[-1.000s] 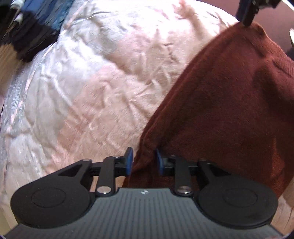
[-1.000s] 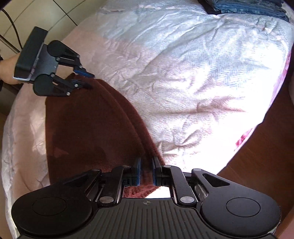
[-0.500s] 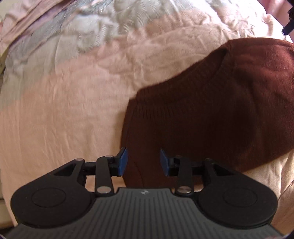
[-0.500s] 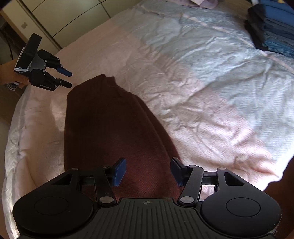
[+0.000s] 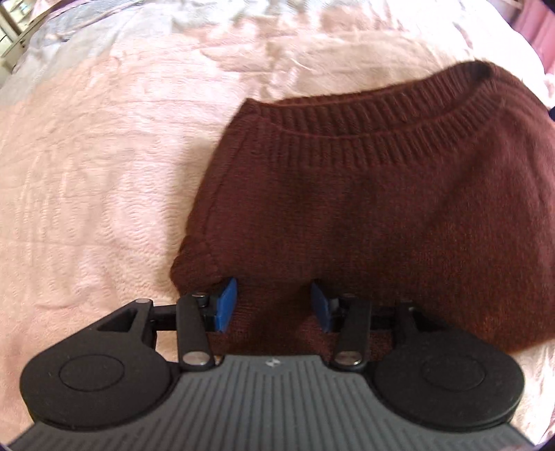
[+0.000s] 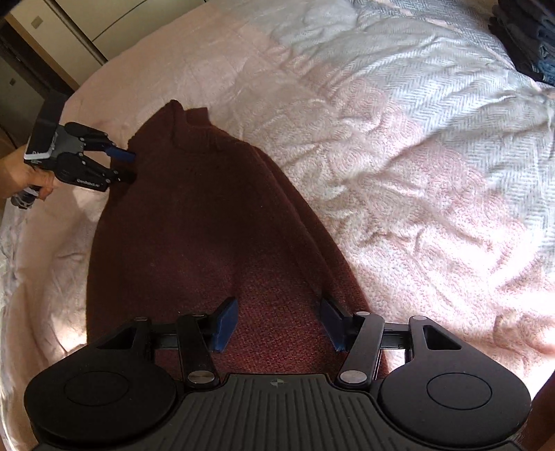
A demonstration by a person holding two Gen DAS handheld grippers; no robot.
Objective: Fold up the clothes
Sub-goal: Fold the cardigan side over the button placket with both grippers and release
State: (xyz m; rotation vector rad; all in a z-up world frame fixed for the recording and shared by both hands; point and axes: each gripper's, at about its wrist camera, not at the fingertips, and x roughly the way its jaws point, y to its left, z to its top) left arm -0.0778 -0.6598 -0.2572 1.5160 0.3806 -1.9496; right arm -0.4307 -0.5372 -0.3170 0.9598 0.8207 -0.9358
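A dark red knitted sweater (image 5: 399, 215) lies flat on the pink and grey bedspread (image 5: 104, 173), its ribbed collar toward the top of the left wrist view. My left gripper (image 5: 274, 305) stands over the shoulder corner beside the collar. Its jaws are opening, with sweater fabric beneath and between the blue pads but not pinched. The right wrist view shows the sweater (image 6: 194, 222) stretched out from collar to hem, and the left gripper (image 6: 128, 166) at its far corner. My right gripper (image 6: 279, 324) hovers open over the hem end, its pads apart above the knit.
A stack of folded dark blue clothes (image 6: 530, 45) sits at the bed's far right corner. Cupboard doors (image 6: 86, 27) stand beyond the bed at the upper left. A person's hand (image 6: 20, 177) holds the left gripper. The bed's edge drops off at the lower right.
Both grippers have let go of the sweater and opened. The sweater, held up before, now lies on the bed. The left gripper rolled and moved toward the collar corner.
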